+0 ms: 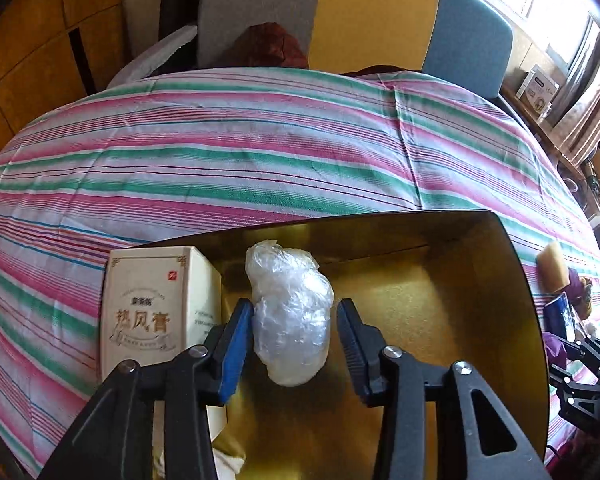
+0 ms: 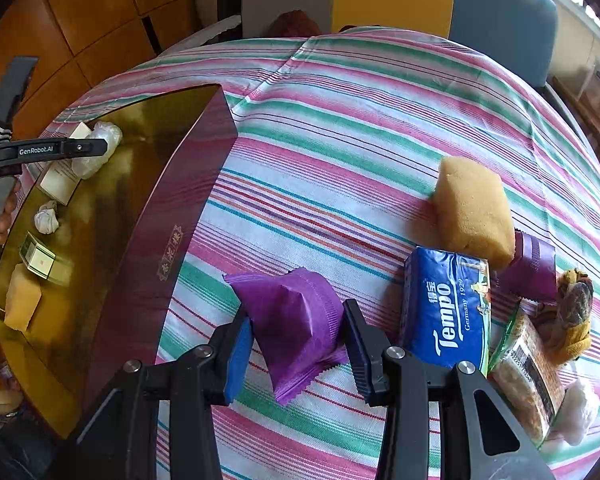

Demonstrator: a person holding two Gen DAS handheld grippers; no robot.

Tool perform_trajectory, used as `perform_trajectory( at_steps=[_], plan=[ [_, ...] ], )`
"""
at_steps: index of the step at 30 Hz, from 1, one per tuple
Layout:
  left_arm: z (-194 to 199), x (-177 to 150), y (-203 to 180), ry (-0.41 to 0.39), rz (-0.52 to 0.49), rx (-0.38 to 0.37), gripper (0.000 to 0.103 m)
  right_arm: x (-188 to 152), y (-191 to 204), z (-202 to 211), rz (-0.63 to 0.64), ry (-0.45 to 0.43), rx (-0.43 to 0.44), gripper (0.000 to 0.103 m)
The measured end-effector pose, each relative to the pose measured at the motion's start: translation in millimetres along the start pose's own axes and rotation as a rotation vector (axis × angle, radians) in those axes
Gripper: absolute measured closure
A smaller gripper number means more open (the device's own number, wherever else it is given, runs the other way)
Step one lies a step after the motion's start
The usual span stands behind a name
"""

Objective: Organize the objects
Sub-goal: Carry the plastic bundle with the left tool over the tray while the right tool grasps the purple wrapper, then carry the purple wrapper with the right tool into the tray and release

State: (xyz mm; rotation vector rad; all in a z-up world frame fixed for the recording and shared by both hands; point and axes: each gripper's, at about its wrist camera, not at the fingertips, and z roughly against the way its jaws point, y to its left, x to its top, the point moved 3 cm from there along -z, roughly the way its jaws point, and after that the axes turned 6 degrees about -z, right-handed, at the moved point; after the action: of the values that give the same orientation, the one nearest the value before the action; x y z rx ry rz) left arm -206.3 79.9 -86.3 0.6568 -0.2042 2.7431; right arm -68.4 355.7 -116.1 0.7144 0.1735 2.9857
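The clear plastic bag, crumpled into a lump, sits inside the big gold-lined box, its long axis running straight away from the left hand-held gripper and right between the jaws. The left pad looks like it's just touching the bag, while there's a clear gap on the right side, so I'd call those jaws apart and not squeezing anything. The bag looks like it's resting on the box floor, just beside a cream carton. Over on the striped desk, the right hand-held gripper has a purple packet between its jaws, pads pressed against both sides, so that one's gripped. The box lies to that gripper's left, near it, so I'd guess the packet goes there next. A blue tissue pack and a yellow sponge wait further right.
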Motion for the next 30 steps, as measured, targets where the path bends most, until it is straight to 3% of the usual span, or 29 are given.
perform_trajectory(
  at_steps=[5,15,24,30],
  plan=[
    [30.8,-13.4,-2.3,-0.042,-0.001,-0.003,0.059,0.1,0.5,-0.8,-0.001,-0.002,-0.001,0.059],
    [101.6,-81.2,-13.2,-0.148,0.018,0.035,0.059,-1.1,-1.1,0.6,-0.008,-0.015,-0.014,0.06],
    [115.7,-106.5,-8.1,-0.167,0.025,0.045,0.059,4.2,-14.2,29.6,-0.138,-0.08,-0.013,0.06],
    [115.5,-115.4,1.0,-0.165,0.055,0.017,0.059,26.5,27.9,67.4,-0.081,-0.156,0.044,0.06]
  ],
)
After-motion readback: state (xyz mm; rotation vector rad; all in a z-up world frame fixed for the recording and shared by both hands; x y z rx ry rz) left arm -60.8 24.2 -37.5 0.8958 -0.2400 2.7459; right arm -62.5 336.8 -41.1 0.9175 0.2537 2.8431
